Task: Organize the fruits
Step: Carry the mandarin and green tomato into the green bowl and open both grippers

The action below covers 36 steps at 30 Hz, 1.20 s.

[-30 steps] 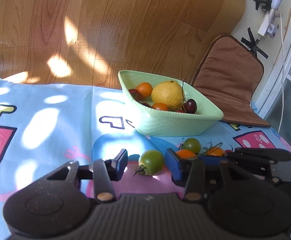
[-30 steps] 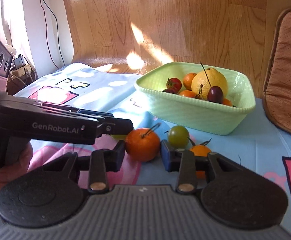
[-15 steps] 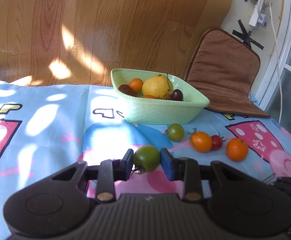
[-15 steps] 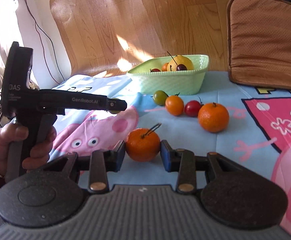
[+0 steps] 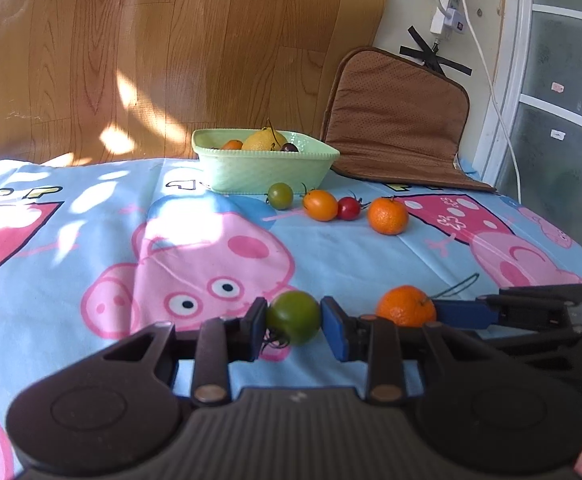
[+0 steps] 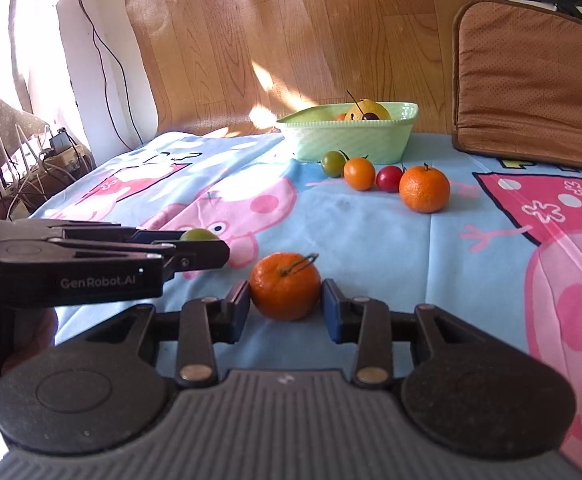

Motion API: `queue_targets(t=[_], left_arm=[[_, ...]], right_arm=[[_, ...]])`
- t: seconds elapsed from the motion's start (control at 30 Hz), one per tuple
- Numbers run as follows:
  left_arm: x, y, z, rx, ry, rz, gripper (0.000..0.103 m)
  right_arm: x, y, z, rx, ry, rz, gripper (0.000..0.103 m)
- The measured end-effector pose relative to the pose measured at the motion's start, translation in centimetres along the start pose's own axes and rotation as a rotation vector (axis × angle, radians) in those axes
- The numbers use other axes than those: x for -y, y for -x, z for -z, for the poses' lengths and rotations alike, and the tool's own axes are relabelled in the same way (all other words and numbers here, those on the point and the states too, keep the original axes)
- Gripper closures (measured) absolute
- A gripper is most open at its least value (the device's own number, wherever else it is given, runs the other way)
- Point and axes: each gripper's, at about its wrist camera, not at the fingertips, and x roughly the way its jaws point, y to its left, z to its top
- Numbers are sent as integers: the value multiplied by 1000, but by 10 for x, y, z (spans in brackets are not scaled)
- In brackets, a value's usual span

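Two fruits are held at once, one in each gripper, presumably so both can be carried in a single trip. In the left wrist view, the left gripper (image 5: 294, 322) has its pads clamped on either side of a green tomato (image 5: 293, 316), its stalk hanging underneath; beside it the right gripper (image 5: 431, 314) shows side-on with a mandarin (image 5: 405, 306). Far across the cartoon blanket (image 5: 91, 240), the green basket (image 5: 265, 164) already holds fruit, and four loose pieces lie in a row just before it, likely waiting their turn. In the right wrist view, the right gripper (image 6: 285, 304) is closed on the mandarin (image 6: 285, 286), gripped across its widest part, stem up; the left gripper (image 6: 201, 246) lies to its left, the green tomato (image 6: 198, 235) peeking above its fingers.
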Motion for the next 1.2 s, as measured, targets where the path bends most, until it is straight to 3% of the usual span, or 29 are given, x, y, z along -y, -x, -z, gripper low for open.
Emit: queue_targets(t=[0.93,1.2], left_arm=[[-2,-3,2,-23,1,-20,72],[-2,-3,2,-24,-1,-21,66]], right_arm=[[-5,0,3,14,25,34,60],[-7,1,3,19,29,39,59]])
